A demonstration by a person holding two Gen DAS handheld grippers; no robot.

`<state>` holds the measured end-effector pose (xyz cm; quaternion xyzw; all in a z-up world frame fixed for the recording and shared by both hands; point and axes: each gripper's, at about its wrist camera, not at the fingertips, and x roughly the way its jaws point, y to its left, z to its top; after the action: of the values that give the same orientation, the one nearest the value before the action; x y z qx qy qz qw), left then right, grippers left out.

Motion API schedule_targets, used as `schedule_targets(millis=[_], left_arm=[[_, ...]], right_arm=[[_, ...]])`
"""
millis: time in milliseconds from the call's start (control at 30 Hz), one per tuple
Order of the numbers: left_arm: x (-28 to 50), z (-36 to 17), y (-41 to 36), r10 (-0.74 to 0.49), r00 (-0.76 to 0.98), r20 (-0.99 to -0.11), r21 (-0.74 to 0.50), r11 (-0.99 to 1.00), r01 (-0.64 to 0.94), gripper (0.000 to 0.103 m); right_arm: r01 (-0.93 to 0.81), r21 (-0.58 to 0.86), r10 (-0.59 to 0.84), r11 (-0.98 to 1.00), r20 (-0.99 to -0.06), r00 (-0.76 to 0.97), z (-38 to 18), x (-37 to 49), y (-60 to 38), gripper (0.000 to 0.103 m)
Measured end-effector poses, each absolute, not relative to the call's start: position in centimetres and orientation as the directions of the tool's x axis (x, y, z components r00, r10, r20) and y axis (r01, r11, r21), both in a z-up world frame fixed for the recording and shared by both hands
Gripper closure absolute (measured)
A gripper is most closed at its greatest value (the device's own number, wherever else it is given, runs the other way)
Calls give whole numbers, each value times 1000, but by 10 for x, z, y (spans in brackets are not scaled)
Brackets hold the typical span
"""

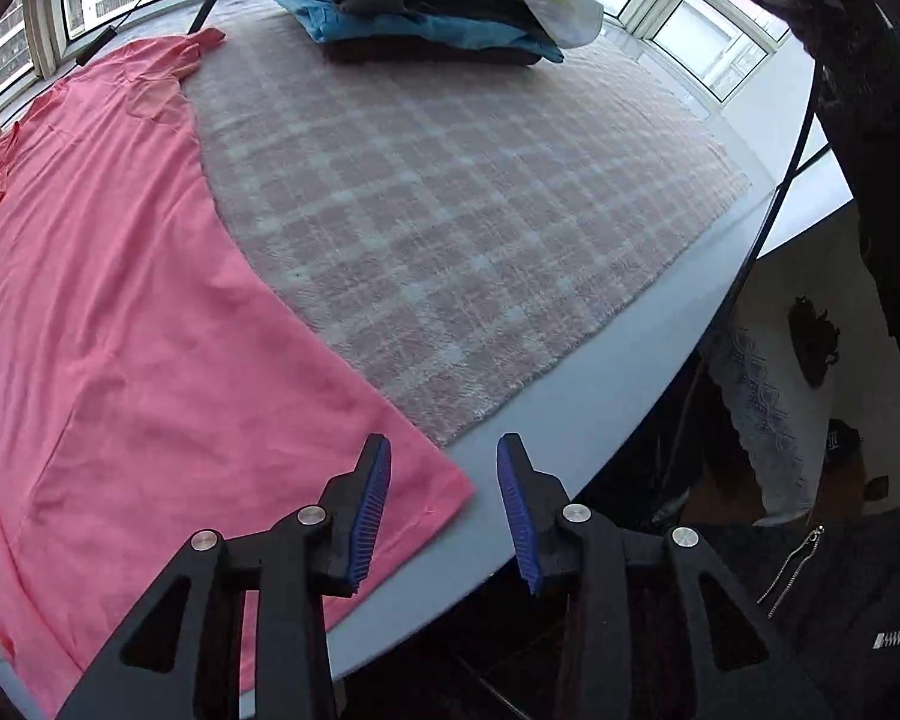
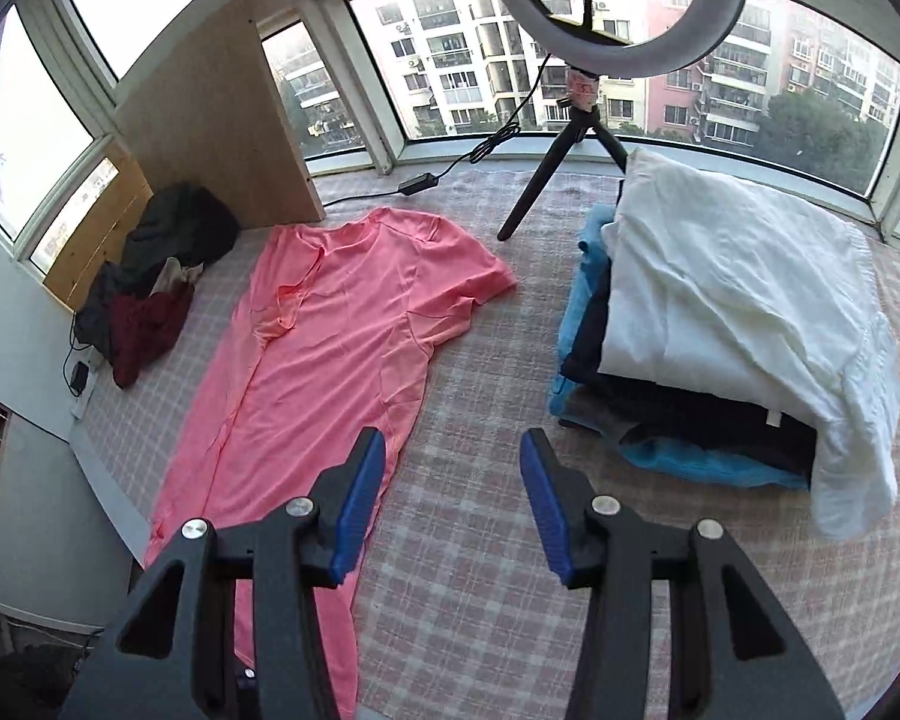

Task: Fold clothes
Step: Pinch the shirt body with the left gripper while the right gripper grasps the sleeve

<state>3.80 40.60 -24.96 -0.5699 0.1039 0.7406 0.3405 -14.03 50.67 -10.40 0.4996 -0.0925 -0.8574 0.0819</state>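
Note:
A pink T-shirt (image 1: 120,312) lies flat on the checked blanket (image 1: 450,192), folded lengthwise into a long strip (image 2: 336,348). My left gripper (image 1: 444,456) hangs open just above the shirt's near hem corner, with nothing between its blue pads. My right gripper (image 2: 453,450) is open too, above the blanket beside the shirt's right edge, holding nothing. A stack of folded clothes (image 2: 720,348) with a white garment on top sits to the right; in the left wrist view the stack (image 1: 438,6) lies at the far end.
A ring light on a black tripod (image 2: 582,138) stands behind the shirt, its cable (image 2: 450,174) trailing left. A heap of dark unfolded clothes (image 2: 156,276) lies at far left by a wooden board (image 2: 216,120). The table's edge (image 1: 600,408) runs near my left gripper. A person's dark jacket (image 1: 858,600) is at the right.

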Motion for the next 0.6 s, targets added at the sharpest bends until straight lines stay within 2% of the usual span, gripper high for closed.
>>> schedule_targets(millis=[167,267,333,400,467,533,600], left_arm=[[42,-265,419,321,-139,-937,-174,-772,-612,66],[44,-275,423,287,-148,-946,-140,-779,-611,67],[46,-274,420,308,-161,-938,-152,-781,-606,67],[45,-274,417,312,-167,-935,-155,-787,-597,74],[43,-275,411,322,-163,-933,-172,-793,-584,98],[37,-274,401,359,-130,-924,-233,-801,-551,103],[33,-270,388,388,-125,-913,-274,-812,-516,103]], right_arm=[[77,261,-267,-962,-848,-458,-124,-164,494,57],[41,314,-298,-949,-843,-448,-134,-183,501,57],[17,372,-341,-928,-830,-441,-140,-199,507,57],[16,380,-348,-925,-829,-438,-146,-217,506,57],[14,335,-307,-942,-843,-441,-154,-240,501,55],[-7,309,-277,-951,-862,-424,-170,-264,498,52],[-32,308,-270,-951,-876,-401,-191,-287,497,52]])
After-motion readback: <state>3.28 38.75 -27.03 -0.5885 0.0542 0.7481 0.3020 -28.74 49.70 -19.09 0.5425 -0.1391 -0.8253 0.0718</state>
